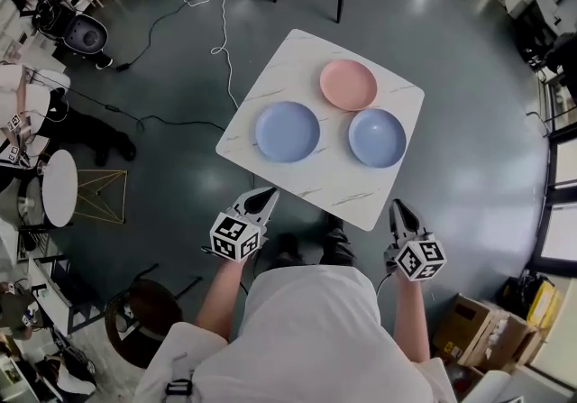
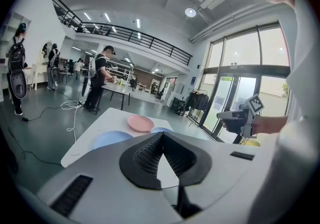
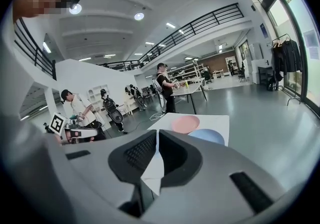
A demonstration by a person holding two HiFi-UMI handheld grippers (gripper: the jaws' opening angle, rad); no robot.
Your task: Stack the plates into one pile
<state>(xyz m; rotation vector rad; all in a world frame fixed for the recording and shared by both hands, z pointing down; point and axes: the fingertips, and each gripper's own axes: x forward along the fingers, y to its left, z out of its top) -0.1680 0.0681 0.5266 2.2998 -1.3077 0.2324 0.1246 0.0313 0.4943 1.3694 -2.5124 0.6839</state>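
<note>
Three plates lay unstacked on a white table (image 1: 315, 180): pink plate (image 1: 348, 84) farthest, left blue plate (image 1: 287, 132) and right blue plate (image 1: 377, 137) nearer. Left gripper (image 1: 263, 200) and right gripper (image 1: 400, 210) hung by its near edge, jaws pressed together, empty.

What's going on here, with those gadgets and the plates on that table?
A person stands at a white marble-patterned square table with a two-jaw gripper in each hand. The left gripper and the right gripper are both shut and empty, held near the table's closest side. Three round plates lie apart on it: a pink plate farthest away, a blue plate on the left and a blue plate on the right. Nothing is stacked yet.
</note>
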